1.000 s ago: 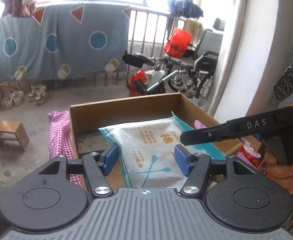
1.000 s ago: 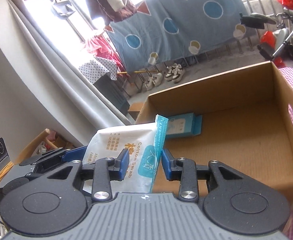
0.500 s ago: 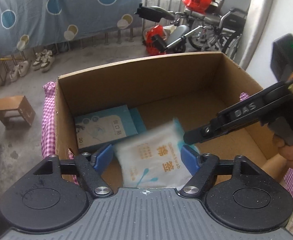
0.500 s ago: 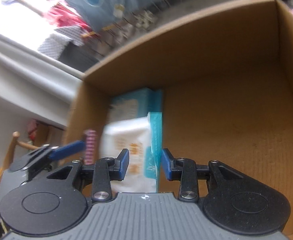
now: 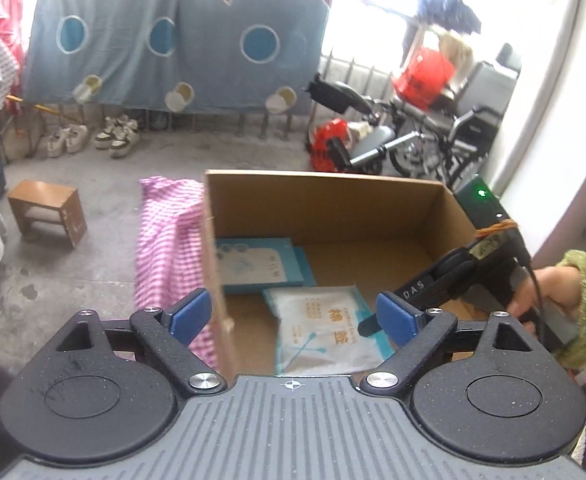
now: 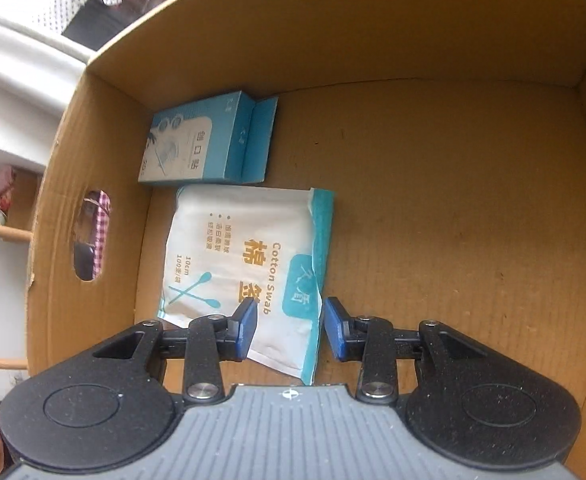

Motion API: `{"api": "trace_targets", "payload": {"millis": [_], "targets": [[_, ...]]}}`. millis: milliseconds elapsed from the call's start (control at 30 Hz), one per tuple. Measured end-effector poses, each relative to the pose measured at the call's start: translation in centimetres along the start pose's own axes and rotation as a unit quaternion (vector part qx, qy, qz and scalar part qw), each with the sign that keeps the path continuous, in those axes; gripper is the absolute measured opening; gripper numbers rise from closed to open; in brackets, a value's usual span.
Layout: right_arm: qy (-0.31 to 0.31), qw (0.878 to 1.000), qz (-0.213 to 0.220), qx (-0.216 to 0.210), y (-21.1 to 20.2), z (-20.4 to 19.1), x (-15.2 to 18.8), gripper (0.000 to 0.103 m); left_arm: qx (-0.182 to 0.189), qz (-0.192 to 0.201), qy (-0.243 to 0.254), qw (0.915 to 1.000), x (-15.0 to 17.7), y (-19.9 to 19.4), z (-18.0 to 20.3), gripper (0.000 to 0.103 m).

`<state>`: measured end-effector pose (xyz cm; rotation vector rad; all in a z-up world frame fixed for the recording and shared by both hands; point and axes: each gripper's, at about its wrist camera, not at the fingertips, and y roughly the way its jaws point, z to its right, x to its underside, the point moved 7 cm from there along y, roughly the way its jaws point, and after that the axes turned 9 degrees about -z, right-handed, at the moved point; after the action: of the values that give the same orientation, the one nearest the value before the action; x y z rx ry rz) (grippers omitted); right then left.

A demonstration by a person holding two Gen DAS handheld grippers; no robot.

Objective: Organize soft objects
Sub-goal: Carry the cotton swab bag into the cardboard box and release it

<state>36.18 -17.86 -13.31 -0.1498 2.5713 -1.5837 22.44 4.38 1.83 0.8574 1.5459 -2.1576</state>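
A white and teal cotton swab pack (image 6: 245, 268) lies flat on the floor of an open cardboard box (image 6: 473, 216), beside a teal carton (image 6: 209, 140). My right gripper (image 6: 291, 332) is open just above the pack's near edge, its jaws apart on either side of the teal strip. My left gripper (image 5: 293, 314) is wide open and empty above the box's left wall (image 5: 213, 264). The pack (image 5: 325, 328), the carton (image 5: 257, 264) and the right gripper's finger (image 5: 425, 288) show in the left wrist view.
A pink checked cloth (image 5: 169, 248) hangs beside the box. A small wooden stool (image 5: 45, 212), shoes (image 5: 93, 140) and a wheelchair (image 5: 433, 136) stand on the concrete floor beyond. A blue patterned sheet (image 5: 173, 40) hangs at the back.
The pack went down into the box, held by both grippers. Both grippers have opened and let it go; it now lies flat on the box floor. The left gripper has pulled back to the left.
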Motion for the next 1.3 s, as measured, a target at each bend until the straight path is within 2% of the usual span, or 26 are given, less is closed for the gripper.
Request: {"api": "trace_targets", "payload": {"millis": [200,267,367,500,833,1300], "targets": [[-0.01,1.0,0.0,0.029,-0.6,-1.1,0.0,0.041,-0.017,0.021,-0.027,0.9993,1.8,-2.2,-2.2,0.093],[-0.009,0.999,0.012,0.046,-1.6,-0.8,0.0,0.052,-0.015,0.026,-0.036,0.9989,2.3,-2.5,-3.1,0.095],[0.007,0.997,0.016,0.075,-2.0,0.2,-0.3,0.054,-0.012,0.027,-0.05,0.9983,3.2,-2.6,-4.1,0.096],[0.019,0.998,-0.012,0.066,-0.4,0.3,-0.5,0.054,-0.015,0.024,-0.062,0.9977,4.1,-2.5,-5.0,0.096],[-0.031,0.998,-0.008,0.06,1.2,-5.2,-1.3,0.054,-0.002,0.023,-0.079,0.9966,5.6,-2.6,-6.3,0.096],[-0.06,0.996,0.019,0.067,1.5,-7.6,-2.1,0.054,0.003,0.016,-0.084,0.9963,6.3,-2.4,-6.4,0.097]]}}
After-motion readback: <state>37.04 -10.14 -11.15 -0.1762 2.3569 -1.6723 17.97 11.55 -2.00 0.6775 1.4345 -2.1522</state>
